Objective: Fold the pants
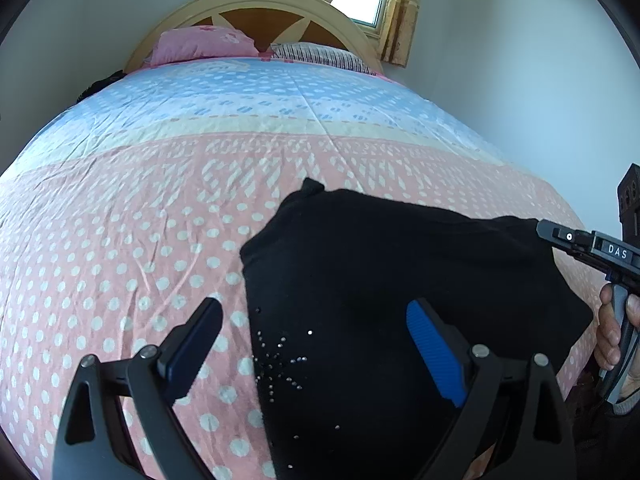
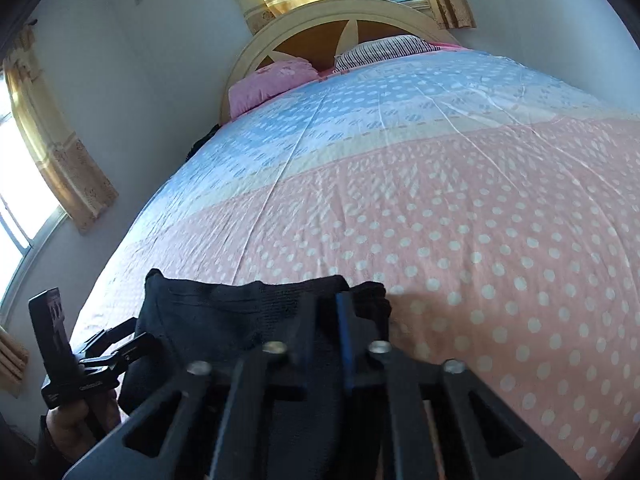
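Between the wide-spread blue-padded fingers of the left gripper [image 1: 314, 344] lies the black knit pants [image 1: 400, 280], folded into a rough slab on the pink, white-dotted bedspread [image 1: 120, 240]; nothing is pinched there, the jaws standing apart over the cloth's rhinestone-studded corner. Off to that gripper's right, the right gripper [image 2: 326, 308] is clamped tight on the far edge of the pants, fabric bunched either side of its closed fingers, and the pinched corner pulls up into a taut ridge. A hand [image 1: 616, 332] wraps its handle at the bed's edge. Well beyond both grippers, a pink pillow [image 1: 204, 44] and a striped pillow [image 1: 320, 56] sit against the arched wooden headboard [image 1: 264, 4].
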The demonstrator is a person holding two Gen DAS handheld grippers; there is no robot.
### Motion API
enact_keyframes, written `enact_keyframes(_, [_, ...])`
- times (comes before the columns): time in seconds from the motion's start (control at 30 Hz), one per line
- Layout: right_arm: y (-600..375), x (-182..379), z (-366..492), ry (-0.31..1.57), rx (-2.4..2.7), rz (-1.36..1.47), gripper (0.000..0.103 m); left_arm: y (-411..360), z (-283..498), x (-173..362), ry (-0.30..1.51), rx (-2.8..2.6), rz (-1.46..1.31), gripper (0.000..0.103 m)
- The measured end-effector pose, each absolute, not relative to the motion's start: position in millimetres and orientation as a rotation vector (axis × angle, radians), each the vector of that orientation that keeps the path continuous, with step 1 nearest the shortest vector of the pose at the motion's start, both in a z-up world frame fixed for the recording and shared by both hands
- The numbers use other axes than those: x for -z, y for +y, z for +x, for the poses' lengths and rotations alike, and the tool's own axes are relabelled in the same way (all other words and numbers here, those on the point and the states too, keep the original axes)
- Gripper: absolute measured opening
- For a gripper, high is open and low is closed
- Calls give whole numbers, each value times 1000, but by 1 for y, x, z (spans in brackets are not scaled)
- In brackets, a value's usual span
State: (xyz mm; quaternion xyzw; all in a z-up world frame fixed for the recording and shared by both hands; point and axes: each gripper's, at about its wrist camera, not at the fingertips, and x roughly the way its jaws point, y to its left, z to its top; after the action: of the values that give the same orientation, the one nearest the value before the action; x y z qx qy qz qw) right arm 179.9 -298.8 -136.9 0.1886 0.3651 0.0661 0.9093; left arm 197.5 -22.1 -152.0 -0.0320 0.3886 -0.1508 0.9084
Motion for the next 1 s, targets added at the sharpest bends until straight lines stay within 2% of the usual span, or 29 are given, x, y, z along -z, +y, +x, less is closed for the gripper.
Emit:
enact_keyframes(0.13, [-302, 128, 169, 725, -146, 394, 3, -19, 198, 153, 797, 304, -74, 96])
enact_keyframes(0.3, [-318, 153, 176, 791, -90, 438, 2, -17, 199, 154, 793, 296, -75, 99])
enact_keyframes(0.4, [-310, 146, 173, 766, -100, 397, 3, -16, 199, 156, 801, 298, -81, 99])
enact_keyframes(0.6, [-298, 120, 139, 709, -167, 369, 11, -17, 197, 153, 792, 305, -73, 99])
enact_keyframes(0.63, [-295, 117, 134, 703, -193, 362, 17, -17, 197, 153, 793, 306, -73, 99])
enact_keyframes(0.67, [-290, 115, 127, 700, -227, 353, 27, -17, 196, 153, 792, 306, -73, 99])
enact_keyframes(0.73, [-280, 116, 117, 713, -293, 328, 37, -17, 197, 154, 795, 304, -73, 99])
enact_keyframes(0.93, [-262, 155, 114, 875, -301, 189, 37, -19, 197, 154, 798, 297, -71, 99])
enact_keyframes(1.0, [-265, 157, 112, 854, -313, 191, 37, -20, 197, 155, 801, 299, -68, 99])
